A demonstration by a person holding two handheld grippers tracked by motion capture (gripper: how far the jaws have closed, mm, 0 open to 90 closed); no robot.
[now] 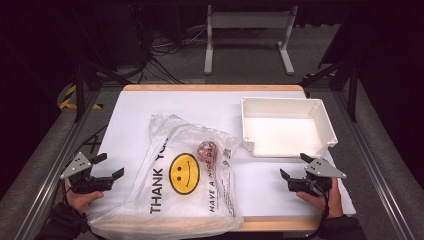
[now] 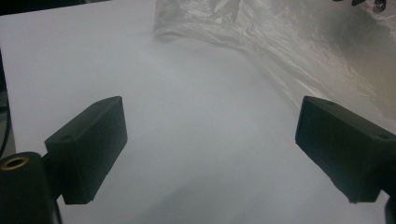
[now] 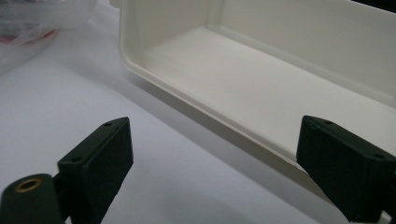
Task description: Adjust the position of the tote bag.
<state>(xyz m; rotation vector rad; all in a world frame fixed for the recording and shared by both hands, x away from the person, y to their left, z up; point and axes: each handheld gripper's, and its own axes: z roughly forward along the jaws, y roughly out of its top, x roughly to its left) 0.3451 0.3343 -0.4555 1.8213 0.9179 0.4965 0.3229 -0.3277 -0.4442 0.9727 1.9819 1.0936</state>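
Note:
A clear plastic bag (image 1: 175,192) printed with a yellow smiley face and "THANK YOU" lies flat in the middle of the white table. A small red round object (image 1: 206,151) sits inside it near the top. My left gripper (image 1: 108,166) rests at the table's left edge, open and empty, with the bag's crumpled edge (image 2: 299,51) ahead to its right. My right gripper (image 1: 292,167) is open and empty at the front right. A white plastic bin (image 1: 326,125) stands empty just beyond it, its near rim (image 3: 205,105) close in front of the jaws.
The table (image 1: 130,115) is covered in white paper with a wooden edge at front and back. Metal frame rails run along both sides. A white stand (image 1: 247,35) and cables sit on the floor beyond the table.

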